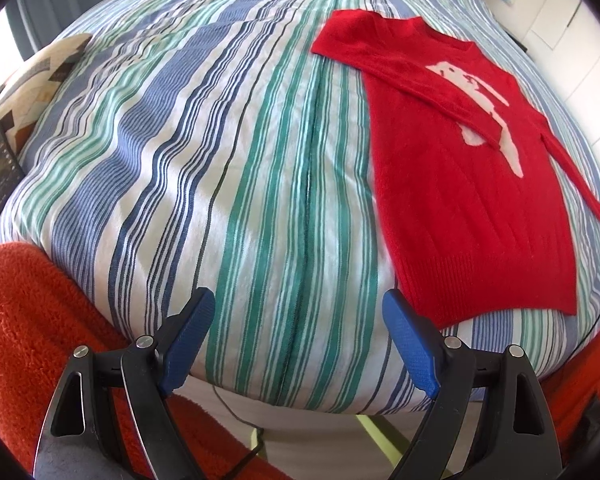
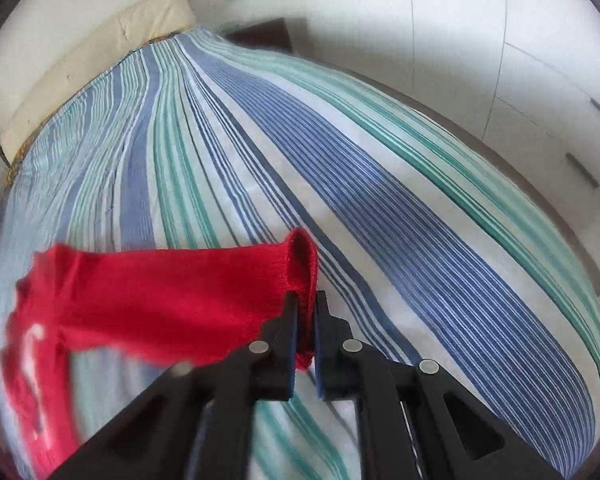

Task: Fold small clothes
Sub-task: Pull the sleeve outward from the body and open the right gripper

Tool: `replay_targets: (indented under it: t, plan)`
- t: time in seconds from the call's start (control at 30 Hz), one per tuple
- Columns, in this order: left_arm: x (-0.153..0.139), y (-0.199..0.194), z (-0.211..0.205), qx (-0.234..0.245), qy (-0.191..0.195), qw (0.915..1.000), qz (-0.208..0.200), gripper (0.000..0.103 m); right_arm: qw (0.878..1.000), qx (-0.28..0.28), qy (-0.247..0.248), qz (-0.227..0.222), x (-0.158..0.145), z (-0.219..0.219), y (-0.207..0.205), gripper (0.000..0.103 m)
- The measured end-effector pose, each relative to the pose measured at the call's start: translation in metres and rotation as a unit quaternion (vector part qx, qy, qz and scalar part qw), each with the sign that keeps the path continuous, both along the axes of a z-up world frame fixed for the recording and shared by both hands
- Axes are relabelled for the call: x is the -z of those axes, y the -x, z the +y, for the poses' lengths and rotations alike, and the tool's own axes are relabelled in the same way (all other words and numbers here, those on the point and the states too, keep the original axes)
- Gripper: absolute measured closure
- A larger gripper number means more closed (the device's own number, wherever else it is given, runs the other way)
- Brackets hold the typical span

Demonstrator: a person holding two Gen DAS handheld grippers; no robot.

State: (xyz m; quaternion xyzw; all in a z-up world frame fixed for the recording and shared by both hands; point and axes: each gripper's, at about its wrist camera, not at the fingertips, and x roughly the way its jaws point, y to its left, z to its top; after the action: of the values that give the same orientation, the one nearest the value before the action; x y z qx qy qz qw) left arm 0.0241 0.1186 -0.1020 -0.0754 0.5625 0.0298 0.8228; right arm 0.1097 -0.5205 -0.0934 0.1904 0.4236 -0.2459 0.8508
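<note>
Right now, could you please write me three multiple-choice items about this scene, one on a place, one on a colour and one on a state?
1. Where does the red knitted sweater lie?
A. on the striped blue, green and white bed cover
B. on a wooden floor
C. in a basket

2. What colour is the figure knitted on the sweater's front?
A. black
B. yellow
C. white

3. What is the right tool doing?
A. standing open over the bed
B. pinching the sweater's sleeve cuff
C. holding a phone

Answers: 1 A, the left view shows it spread flat on the cover. 2 C, the shape is pale white against the red. 3 B, the red ribbed cuff sits between its closed fingers, while the left tool stands open and empty.
</note>
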Motion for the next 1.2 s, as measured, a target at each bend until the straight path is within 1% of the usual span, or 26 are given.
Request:
replay_targets:
  t: [0.17, 0.23, 0.3, 0.43, 0.53, 0.67, 0.77, 0.87, 0.93, 1.0, 1.03, 1.07, 1.13, 1.17, 1.2]
  plan:
    - [0.002, 0.000, 0.002, -0.001, -0.002, 1.0000, 0.003, 0.016, 0.997, 0.011, 0.027, 0.066, 0.024, -0.006, -0.003, 0.097]
    - [0.003, 0.001, 0.003, -0.005, -0.002, 1.0000, 0.005, 0.016, 0.997, 0.025, 0.019, 0.072, 0.033, -0.011, -0.001, 0.097]
    - [0.003, 0.002, 0.005, -0.010, -0.001, 0.9999, 0.005, 0.016, 0.997, 0.030, 0.021, 0.074, 0.037, -0.011, -0.002, 0.098]
    - [0.005, 0.003, 0.010, -0.019, 0.006, 0.9998, 0.007, 0.016, 0.995, 0.021, 0.040, 0.086, 0.040, -0.007, -0.008, 0.098]
    - [0.006, 0.002, 0.011, -0.023, 0.012, 0.9996, 0.008, 0.016, 0.995, 0.012, 0.040, 0.089, 0.040, -0.006, -0.009, 0.098]
    - [0.006, 0.002, 0.011, -0.019, 0.012, 0.9997, 0.006, 0.016, 0.998, 0.011, 0.013, 0.068, 0.040, -0.015, 0.001, 0.099]
    - [0.005, 0.002, 0.011, -0.020, 0.012, 0.9997, 0.004, 0.016, 0.999, 0.020, -0.025, 0.023, 0.040, -0.024, 0.013, 0.098]
    - [0.005, 0.002, 0.012, -0.023, 0.014, 0.9996, 0.003, 0.016, 0.998, 0.029, -0.058, -0.021, 0.040, -0.032, 0.030, 0.096]
    - [0.005, 0.002, 0.012, -0.025, 0.015, 0.9996, 0.003, 0.016, 0.996, 0.036, -0.070, -0.034, 0.039, -0.034, 0.037, 0.091]
    - [0.005, 0.002, 0.013, -0.027, 0.015, 0.9995, 0.005, 0.016, 0.996, 0.040, -0.074, -0.037, 0.036, -0.035, 0.045, 0.084]
    - [0.006, 0.002, 0.013, -0.028, 0.015, 0.9995, 0.005, 0.016, 0.996, 0.043, -0.073, -0.036, 0.034, -0.035, 0.048, 0.077]
    - [0.006, 0.001, 0.014, -0.029, 0.015, 0.9994, 0.005, 0.016, 0.996, 0.046, -0.071, -0.036, 0.032, -0.034, 0.049, 0.072]
    - [0.006, 0.001, 0.015, -0.032, 0.015, 0.9994, 0.006, 0.016, 0.996, 0.055, -0.063, -0.040, 0.027, -0.032, 0.054, 0.049]
    - [0.006, 0.001, 0.015, -0.033, 0.016, 0.9993, 0.006, 0.016, 0.996, 0.059, -0.056, -0.042, 0.024, -0.030, 0.054, 0.043]
    - [0.006, 0.001, 0.016, -0.035, 0.017, 0.9992, 0.006, 0.016, 0.996, 0.065, -0.046, -0.044, 0.020, -0.029, 0.057, 0.036]
